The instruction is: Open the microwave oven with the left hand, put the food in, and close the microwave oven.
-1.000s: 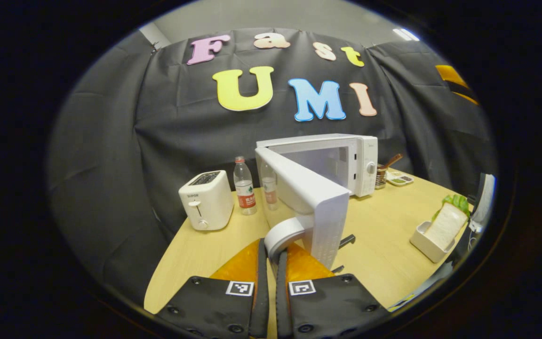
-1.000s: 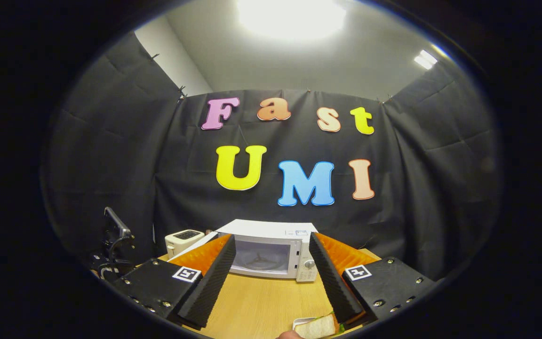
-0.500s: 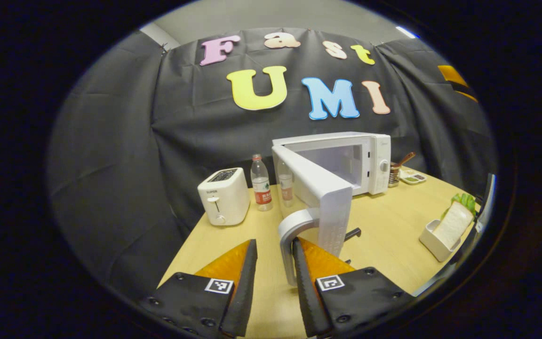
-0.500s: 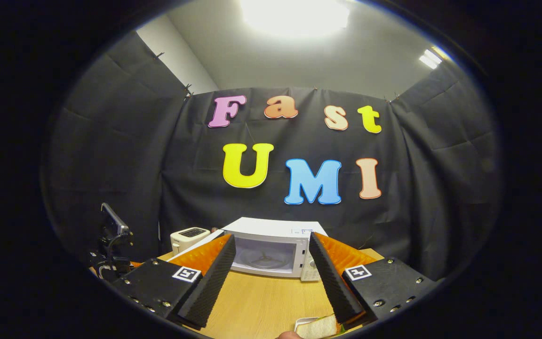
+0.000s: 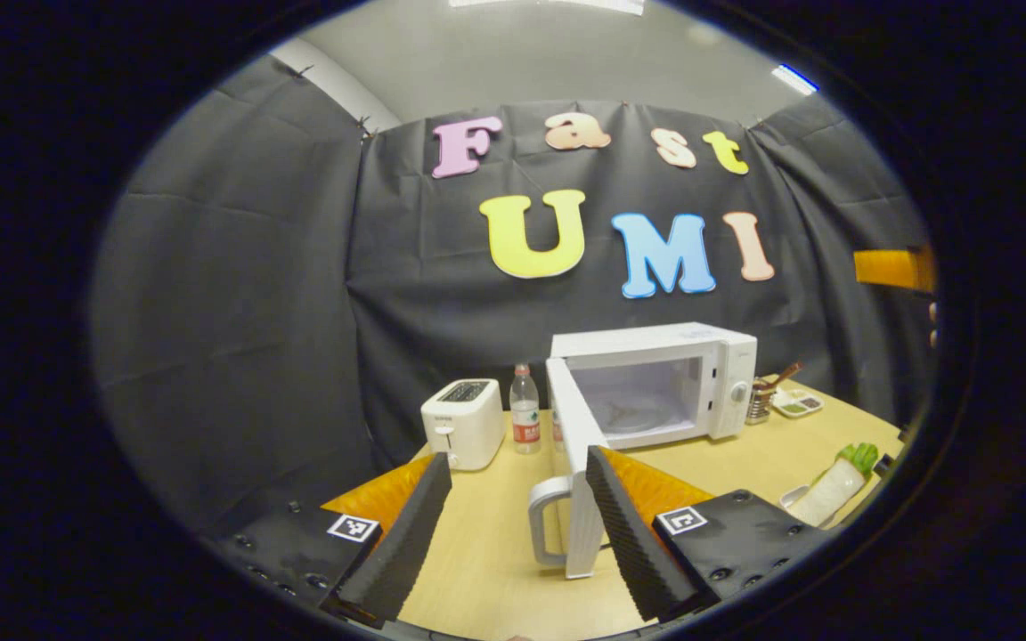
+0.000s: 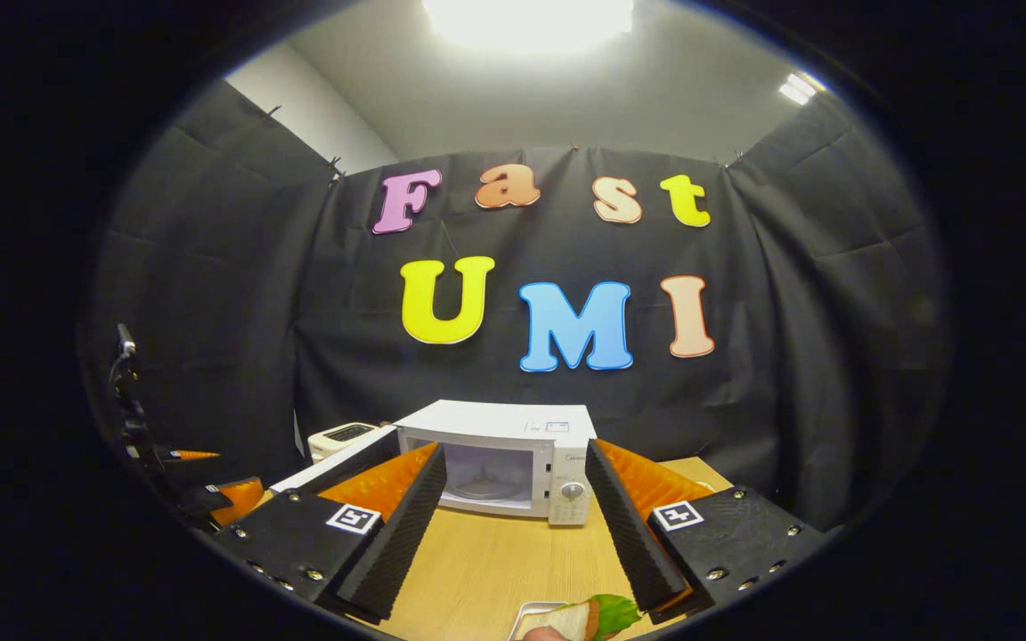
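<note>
The microwave door (image 5: 577,463) stands open ahead of the left tongs (image 5: 513,525), fingers apart. The right tongs (image 6: 513,525), also apart, hover above the sandwich (image 6: 571,619); grasping it comes next.

A white microwave oven (image 5: 655,378) with a white door (image 5: 577,481) and pale grey handle (image 5: 544,525) sits on a light wood-grain table (image 5: 495,570). A white toaster (image 5: 462,422) stands beside a clear bottle (image 5: 525,420) with a red label. Both grippers have black ridged jaws backed in orange, with black-and-white square markers. The sandwich (image 6: 580,618) shows pale bread and green lettuce.
</note>
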A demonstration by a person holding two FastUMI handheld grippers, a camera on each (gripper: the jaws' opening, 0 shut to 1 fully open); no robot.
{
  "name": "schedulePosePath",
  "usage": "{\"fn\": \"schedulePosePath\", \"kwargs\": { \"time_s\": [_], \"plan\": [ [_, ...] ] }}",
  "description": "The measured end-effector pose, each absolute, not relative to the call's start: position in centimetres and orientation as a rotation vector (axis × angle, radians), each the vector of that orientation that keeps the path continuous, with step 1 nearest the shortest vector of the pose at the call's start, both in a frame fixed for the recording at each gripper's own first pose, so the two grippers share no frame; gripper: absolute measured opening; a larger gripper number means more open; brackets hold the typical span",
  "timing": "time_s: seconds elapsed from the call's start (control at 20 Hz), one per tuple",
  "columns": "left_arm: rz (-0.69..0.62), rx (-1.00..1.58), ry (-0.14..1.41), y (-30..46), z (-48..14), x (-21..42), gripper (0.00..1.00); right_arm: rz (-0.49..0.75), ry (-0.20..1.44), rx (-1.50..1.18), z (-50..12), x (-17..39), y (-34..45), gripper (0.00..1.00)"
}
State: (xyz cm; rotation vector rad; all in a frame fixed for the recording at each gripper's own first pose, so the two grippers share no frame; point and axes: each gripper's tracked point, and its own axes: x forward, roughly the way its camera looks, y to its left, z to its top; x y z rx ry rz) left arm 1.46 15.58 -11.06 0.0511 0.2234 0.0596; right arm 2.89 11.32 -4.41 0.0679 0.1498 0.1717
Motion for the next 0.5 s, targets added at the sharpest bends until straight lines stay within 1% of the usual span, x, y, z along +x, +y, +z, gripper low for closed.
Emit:
{"fn": "schedulePosePath", "kwargs": {
  "time_s": [0.05, 0.1, 0.15, 0.2, 0.25, 0.5],
  "plan": [
    [0.060, 0.050, 0.197, 15.0, -9.4, 1.5, 0.94, 0.171, 0.177, 0.075, -5.4, 3.1, 10.6, 0.95],
    [0.060, 0.047, 0.176, 14.5, -8.4, 1.5, 1.00, 0.169, 0.210, 0.080, -6.4, 3.5, 9.8, 0.95],
    [0.061, 0.045, 0.153, 14.1, -7.2, 1.6, 1.00, 0.166, 0.242, 0.089, -7.6, 3.7, 8.9, 0.96],
    [0.058, 0.042, 0.133, 13.6, -6.2, 1.6, 0.98, 0.163, 0.272, 0.103, -8.5, 3.9, 8.1, 0.95],
    [0.063, 0.044, 0.120, 13.4, -5.5, 1.6, 1.00, 0.160, 0.305, 0.121, -9.6, 4.0, 7.4, 0.95],
    [0.082, 0.056, 0.083, 12.2, -3.2, 1.1, 1.00, 0.154, 0.493, 0.228, -15.8, 3.9, 4.5, 0.96]
  ]
}}
